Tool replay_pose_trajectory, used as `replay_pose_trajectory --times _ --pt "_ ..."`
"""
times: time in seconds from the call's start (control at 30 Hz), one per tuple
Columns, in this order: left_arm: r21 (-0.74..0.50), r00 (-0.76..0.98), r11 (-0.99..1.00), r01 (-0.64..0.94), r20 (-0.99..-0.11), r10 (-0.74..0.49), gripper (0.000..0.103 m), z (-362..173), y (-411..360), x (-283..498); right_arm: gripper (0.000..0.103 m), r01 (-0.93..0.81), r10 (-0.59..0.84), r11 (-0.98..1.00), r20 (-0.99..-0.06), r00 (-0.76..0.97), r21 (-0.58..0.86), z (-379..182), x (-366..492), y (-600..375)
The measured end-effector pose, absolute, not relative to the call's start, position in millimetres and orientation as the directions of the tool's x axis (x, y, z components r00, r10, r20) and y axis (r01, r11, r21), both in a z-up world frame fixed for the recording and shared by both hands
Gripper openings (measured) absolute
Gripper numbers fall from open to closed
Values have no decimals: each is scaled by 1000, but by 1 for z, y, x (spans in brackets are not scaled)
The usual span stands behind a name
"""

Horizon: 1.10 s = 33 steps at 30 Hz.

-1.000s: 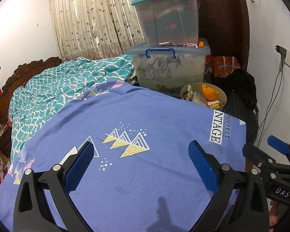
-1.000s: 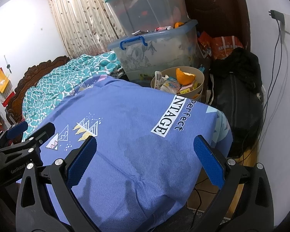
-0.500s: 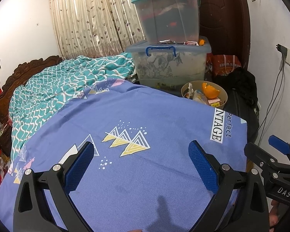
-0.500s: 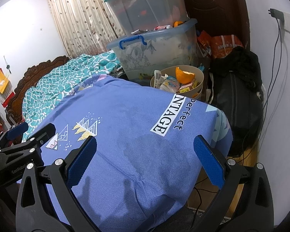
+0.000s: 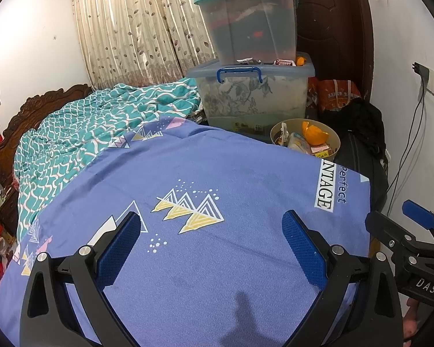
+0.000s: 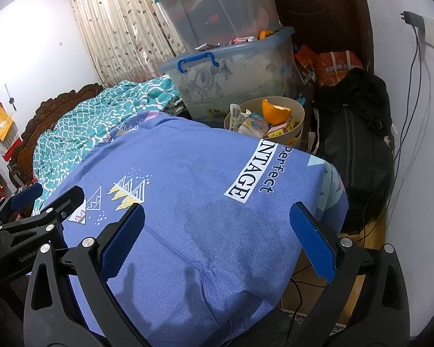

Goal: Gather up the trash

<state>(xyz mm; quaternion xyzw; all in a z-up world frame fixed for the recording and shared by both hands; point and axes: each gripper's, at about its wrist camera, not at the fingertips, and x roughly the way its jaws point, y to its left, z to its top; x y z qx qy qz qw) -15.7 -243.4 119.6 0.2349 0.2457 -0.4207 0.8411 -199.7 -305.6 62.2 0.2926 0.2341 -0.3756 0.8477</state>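
while both tools hang over the blue printed bedsheet (image 5: 217,173), the left gripper (image 5: 211,248) is seen with its 2 blue-padded fingers spread wide and nothing between them. the right gripper (image 6: 217,245) is likewise held agape and empty above the sheet's corner. the trash, an orange peel (image 6: 274,111) and crumpled snack wrappers (image 6: 253,124), is found inside the round beige bin (image 6: 299,115) just beyond the bed's far edge, beside 2 stacked clear plastic storage boxes (image 6: 234,66) and a black bag (image 6: 352,133).
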Motion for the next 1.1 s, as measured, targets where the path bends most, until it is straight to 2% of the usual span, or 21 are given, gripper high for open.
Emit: replay_pose_trajectory --times 1.1 --pt "197 523 526 827 -611 -593 94 119 -244 -17 99 773 -496 546 -619 608 322 61 -200 -308"
